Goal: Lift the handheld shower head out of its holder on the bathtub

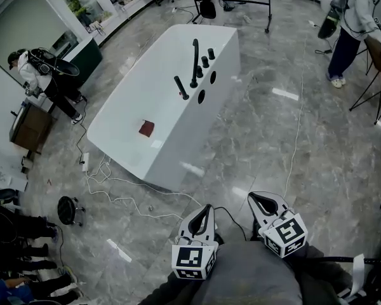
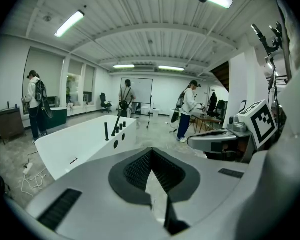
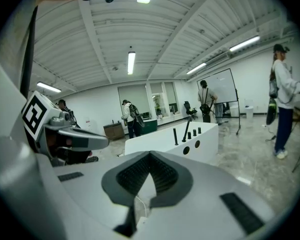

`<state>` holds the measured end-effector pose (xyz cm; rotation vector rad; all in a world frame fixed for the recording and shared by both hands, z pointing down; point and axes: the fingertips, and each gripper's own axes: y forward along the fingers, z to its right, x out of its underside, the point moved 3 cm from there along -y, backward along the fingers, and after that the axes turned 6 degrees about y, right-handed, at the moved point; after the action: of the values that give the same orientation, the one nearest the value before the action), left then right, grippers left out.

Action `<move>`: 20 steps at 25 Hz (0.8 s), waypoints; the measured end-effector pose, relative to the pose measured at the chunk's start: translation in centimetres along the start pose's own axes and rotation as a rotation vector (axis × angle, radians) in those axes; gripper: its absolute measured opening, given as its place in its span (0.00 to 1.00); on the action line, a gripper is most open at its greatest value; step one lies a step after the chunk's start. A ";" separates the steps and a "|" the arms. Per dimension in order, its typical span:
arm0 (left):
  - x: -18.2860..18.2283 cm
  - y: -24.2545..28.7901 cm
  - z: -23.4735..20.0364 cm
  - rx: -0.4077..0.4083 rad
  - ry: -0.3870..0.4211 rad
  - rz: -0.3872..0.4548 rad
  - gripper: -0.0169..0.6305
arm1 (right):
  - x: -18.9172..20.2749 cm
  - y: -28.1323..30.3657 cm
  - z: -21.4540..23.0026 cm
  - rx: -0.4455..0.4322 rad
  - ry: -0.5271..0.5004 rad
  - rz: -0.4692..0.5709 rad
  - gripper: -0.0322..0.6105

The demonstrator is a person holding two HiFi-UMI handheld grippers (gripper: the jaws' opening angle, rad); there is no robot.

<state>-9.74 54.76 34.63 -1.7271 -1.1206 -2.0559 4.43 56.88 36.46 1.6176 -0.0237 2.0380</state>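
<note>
The white bathtub [image 1: 124, 110] stands in the middle of the marble floor, well ahead of both grippers. On its rim a black handheld shower head [image 1: 181, 88] stands upright in its holder, beside a tall black faucet [image 1: 194, 62] and two knobs [image 1: 207, 58]. My left gripper [image 1: 207, 208] and right gripper [image 1: 253, 197] are low near my body, both shut and empty. In the left gripper view the shower head [image 2: 107, 131] is far beyond the shut left gripper [image 2: 151, 152]. In the right gripper view the shower head [image 3: 175, 136] is equally far beyond the shut right gripper [image 3: 150, 155].
A small red thing [image 1: 146, 128] lies inside the tub. White cables [image 1: 114, 189] and a power strip [image 1: 84, 162] trail on the floor at its near end, with a black stool [image 1: 66, 210] to the left. One person [image 1: 41, 75] stands far left, another [image 1: 352, 24] far right.
</note>
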 end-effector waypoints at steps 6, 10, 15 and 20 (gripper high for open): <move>-0.8 1.9 1.7 -0.001 0.023 -0.020 0.03 | 0.0 -0.9 3.3 0.033 0.042 0.013 0.05; -1.4 3.9 4.4 0.031 0.057 -0.045 0.03 | 0.2 -2.5 6.3 0.062 0.074 0.011 0.05; -2.2 6.8 7.7 0.066 0.089 -0.062 0.03 | 0.2 -4.6 10.4 0.094 0.114 0.029 0.05; -2.7 8.6 11.4 0.108 0.106 -0.082 0.03 | 0.5 -6.8 13.4 0.119 0.142 0.027 0.05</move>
<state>4.70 55.79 35.70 -1.5274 -1.2631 -2.0659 19.24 58.44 38.59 1.5457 0.1299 2.2074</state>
